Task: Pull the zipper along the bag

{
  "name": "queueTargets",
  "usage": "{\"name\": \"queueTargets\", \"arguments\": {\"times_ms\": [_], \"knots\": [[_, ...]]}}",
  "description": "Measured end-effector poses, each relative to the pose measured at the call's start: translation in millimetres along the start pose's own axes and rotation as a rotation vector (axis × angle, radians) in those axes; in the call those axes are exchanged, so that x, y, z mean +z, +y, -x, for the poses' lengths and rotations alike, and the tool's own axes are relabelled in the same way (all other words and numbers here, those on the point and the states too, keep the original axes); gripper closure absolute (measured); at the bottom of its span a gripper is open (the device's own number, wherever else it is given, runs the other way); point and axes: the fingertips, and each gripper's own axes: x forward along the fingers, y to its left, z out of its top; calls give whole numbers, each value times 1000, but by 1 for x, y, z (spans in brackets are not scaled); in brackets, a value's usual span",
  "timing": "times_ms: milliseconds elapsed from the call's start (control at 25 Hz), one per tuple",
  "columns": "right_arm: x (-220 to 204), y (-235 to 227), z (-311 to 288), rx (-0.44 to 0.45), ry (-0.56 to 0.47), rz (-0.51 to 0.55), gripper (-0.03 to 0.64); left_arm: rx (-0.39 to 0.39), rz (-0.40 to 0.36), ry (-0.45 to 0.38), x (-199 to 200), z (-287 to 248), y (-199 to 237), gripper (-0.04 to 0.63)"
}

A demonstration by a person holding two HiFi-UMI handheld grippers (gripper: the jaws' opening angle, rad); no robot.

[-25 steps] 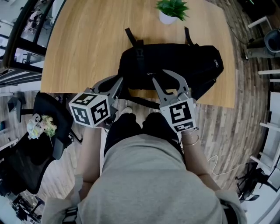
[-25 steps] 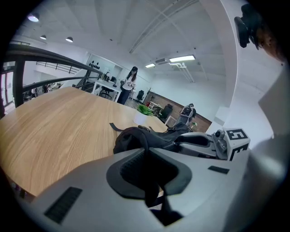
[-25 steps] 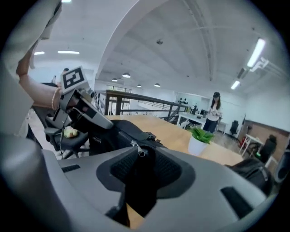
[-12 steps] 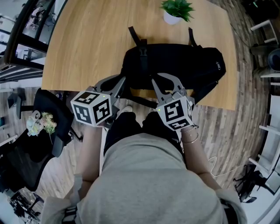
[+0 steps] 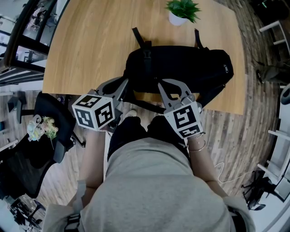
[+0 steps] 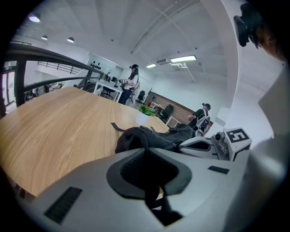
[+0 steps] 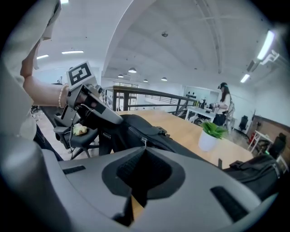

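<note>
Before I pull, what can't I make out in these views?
Where the zipper ends on the bag: head view, black on black.
What the left hand-held gripper pinches, jaws shut: left gripper view, jaw bodies cover it.
How deep the zipper pull sits in the right hand-held gripper, jaws closing: right gripper view, same cover.

**Wooden table in an open office**

A light wooden table (image 5: 90,45) fills the top of the head view. A small potted plant (image 5: 181,11) stands at 12 o'clock. At 9 o'clock, a black office chair (image 5: 56,115) carries pale flowers (image 5: 41,130). A white cable (image 5: 229,170) lies on the plank floor (image 5: 240,122) at 4 o'clock.
</note>
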Motion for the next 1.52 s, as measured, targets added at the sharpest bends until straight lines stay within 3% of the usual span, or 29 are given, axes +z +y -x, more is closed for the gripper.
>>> {"name": "queueTargets", "arguments": {"times_ms": [760, 1160, 1400, 1520], "knots": [[-28, -56, 38, -105, -2, -178, 606, 69, 4, -50, 4, 3, 4, 557], [-40, -89, 59, -165, -2, -161, 606, 120, 19, -86, 4, 4, 8, 555], [-35, -89, 62, -132, -28, -159, 607, 171, -86, -108, 6, 4, -2, 554], [-34, -89, 63, -105, -45, -180, 607, 226, -147, -110, 8, 6, -4, 507]]}}
